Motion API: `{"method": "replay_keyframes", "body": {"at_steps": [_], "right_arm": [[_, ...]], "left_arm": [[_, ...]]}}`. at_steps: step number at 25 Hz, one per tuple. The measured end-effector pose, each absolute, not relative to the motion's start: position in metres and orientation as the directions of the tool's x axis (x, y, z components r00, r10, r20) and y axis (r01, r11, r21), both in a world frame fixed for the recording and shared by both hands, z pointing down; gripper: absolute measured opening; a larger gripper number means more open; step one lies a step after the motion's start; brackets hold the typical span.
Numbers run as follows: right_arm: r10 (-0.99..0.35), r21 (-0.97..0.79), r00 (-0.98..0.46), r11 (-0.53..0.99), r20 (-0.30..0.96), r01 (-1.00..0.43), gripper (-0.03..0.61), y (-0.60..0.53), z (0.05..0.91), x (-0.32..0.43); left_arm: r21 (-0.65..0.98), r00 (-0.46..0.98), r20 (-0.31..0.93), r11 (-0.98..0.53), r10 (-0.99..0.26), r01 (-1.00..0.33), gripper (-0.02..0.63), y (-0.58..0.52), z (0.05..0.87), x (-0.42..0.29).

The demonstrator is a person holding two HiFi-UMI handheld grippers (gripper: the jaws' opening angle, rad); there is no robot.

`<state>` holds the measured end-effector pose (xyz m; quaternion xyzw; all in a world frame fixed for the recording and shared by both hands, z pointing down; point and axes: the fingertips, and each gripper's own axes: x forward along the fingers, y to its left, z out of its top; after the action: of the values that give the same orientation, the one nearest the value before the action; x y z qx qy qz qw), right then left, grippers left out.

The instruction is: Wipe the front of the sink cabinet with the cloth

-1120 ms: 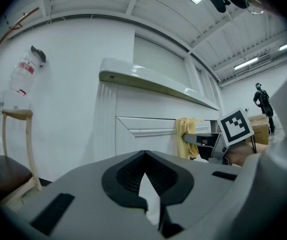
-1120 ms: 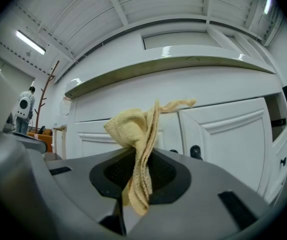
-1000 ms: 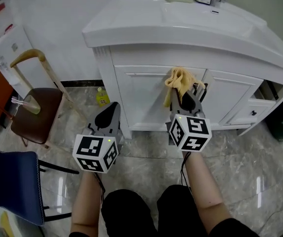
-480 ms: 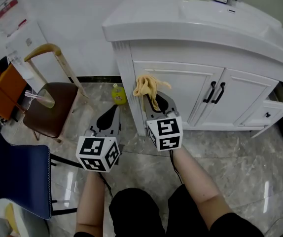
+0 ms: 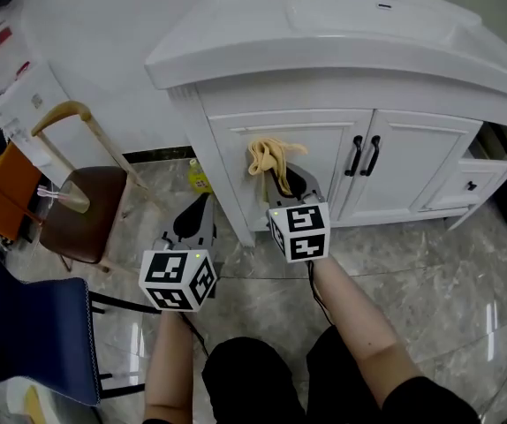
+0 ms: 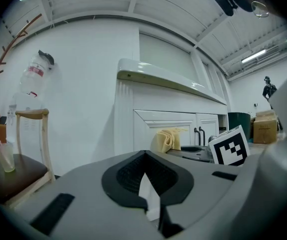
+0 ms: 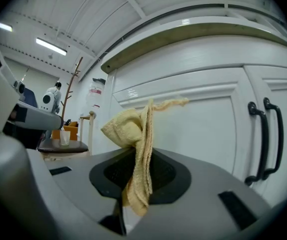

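The cloth point(image 5: 271, 157), a crumpled yellow rag, is clamped between the jaws of my right gripper point(image 5: 286, 173). I hold it up against the white left door of the sink cabinet point(image 5: 324, 140). In the right gripper view the cloth point(image 7: 133, 134) bunches above the closed jaws, with one loose corner trailing towards the door panel. A second ago the cloth sat over the middle of the cabinet front, hiding the two black door handles point(image 5: 364, 155). Half a second ago it had swept across to the far left edge of that door, by the corner post. Now it sits a little in from that corner, on the left half of the door, and the handles show clear to its right.

My left gripper point(image 5: 199, 208) hangs low over the marble floor, near the cabinet's left corner, about where it was before. In the left gripper view its jaws point(image 6: 146, 184) are together with nothing between them. A wooden chair point(image 5: 86, 210) with a cup point(image 5: 64, 197) on its seat stands to the left.
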<state>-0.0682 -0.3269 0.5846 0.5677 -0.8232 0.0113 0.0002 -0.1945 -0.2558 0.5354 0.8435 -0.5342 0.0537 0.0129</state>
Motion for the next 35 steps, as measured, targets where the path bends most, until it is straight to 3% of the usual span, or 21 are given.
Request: {"method": "replay_keyframes", "body": {"at_steps": [16, 22, 27, 35], "right_arm": [[-0.994, -0.061, -0.097, 0.094, 0.051, -0.994, 0.078, -0.312, 0.608, 0.063], [-0.996, -0.078, -0.065, 0.060, 0.058, -0.995, 0.078, -0.307, 0.610, 0.074], [-0.994, -0.088, -0.096, 0.092, 0.047, -0.992, 0.078, -0.303, 0.608, 0.061], [-0.960, -0.069, -0.279, 0.279, -0.001, -0.958, 0.078, -0.297, 0.618, -0.015]], "left_arm": [[0.002, 0.559, 0.119, -0.562, -0.821, -0.827, 0.014, -0.265, 0.560, -0.110], [0.019, 0.567, 0.127, -0.569, -0.814, -0.822, 0.014, -0.262, 0.567, -0.107], [0.016, 0.545, 0.132, -0.548, -0.828, -0.836, 0.014, -0.259, 0.570, -0.122], [-0.008, 0.461, 0.126, -0.466, -0.878, -0.885, 0.014, -0.257, 0.582, -0.176]]}}
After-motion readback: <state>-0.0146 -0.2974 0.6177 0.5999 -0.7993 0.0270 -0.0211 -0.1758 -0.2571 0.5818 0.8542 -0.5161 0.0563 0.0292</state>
